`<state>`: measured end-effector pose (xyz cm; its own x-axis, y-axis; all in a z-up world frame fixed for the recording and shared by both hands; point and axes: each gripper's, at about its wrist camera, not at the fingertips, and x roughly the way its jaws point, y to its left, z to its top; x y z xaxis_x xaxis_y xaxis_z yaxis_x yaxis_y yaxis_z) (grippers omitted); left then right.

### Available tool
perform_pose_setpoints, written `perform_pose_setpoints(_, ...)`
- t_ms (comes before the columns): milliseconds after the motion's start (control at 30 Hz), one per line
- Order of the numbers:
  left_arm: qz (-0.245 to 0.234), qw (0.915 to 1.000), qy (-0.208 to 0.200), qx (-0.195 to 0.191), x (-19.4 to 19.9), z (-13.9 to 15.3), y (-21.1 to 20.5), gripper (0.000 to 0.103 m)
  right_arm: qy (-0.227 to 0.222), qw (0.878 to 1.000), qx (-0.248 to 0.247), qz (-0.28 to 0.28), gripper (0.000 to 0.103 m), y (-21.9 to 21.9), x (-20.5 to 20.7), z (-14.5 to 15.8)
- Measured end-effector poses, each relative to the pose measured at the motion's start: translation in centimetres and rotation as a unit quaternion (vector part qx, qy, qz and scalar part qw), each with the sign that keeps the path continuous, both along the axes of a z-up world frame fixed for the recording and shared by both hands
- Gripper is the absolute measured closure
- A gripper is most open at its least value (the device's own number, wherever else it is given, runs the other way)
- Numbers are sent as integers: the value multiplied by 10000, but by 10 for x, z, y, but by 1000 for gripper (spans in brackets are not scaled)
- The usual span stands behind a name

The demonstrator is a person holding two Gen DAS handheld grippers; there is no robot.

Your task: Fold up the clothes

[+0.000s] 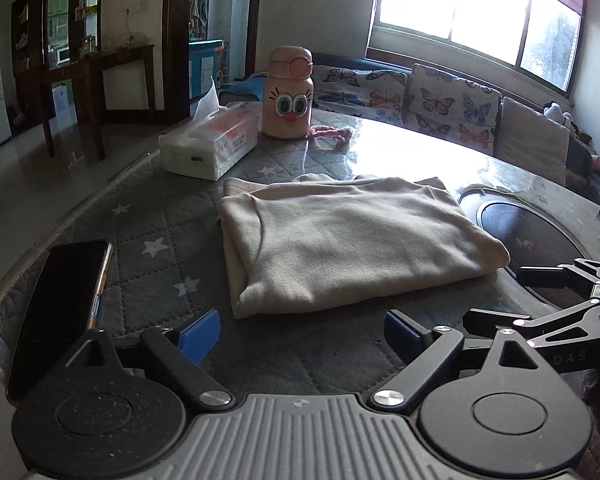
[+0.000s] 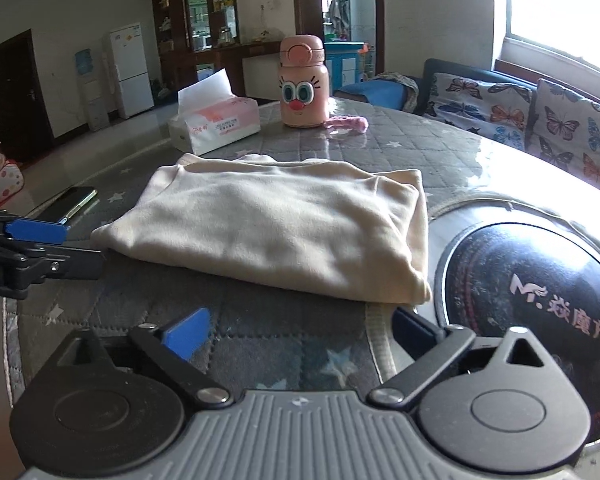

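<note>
I see a round table covered by a grey quilted, star-printed cloth under a glossy clear sheet. From the left wrist view, a folded cream garment lies flat at table centre. Smartphone lies face-up at 9 o'clock of the garment, near the table edge. Tissue box sits at 11 o'clock, pink cartoon-face bottle upright at 12, a pink cord just beside its base. A round black induction cooktop is set into the table at 3 o'clock, close to the garment's edge.
</note>
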<state>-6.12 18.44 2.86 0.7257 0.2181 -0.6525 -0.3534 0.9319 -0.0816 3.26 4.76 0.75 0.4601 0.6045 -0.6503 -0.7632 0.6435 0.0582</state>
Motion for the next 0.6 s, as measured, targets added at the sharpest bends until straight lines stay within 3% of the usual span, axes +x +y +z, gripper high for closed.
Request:
perform_pose_setpoints(100, 0, 10000, -48, 71, -4, 0, -3, 0, 6, 10000, 78, -60, 0, -3, -3, 1)
perform_pose_setpoints(600, 56, 9999, 34, 104, -14, 1, -20, 0, -77, 9989, 279, -380, 0, -21, -15, 2)
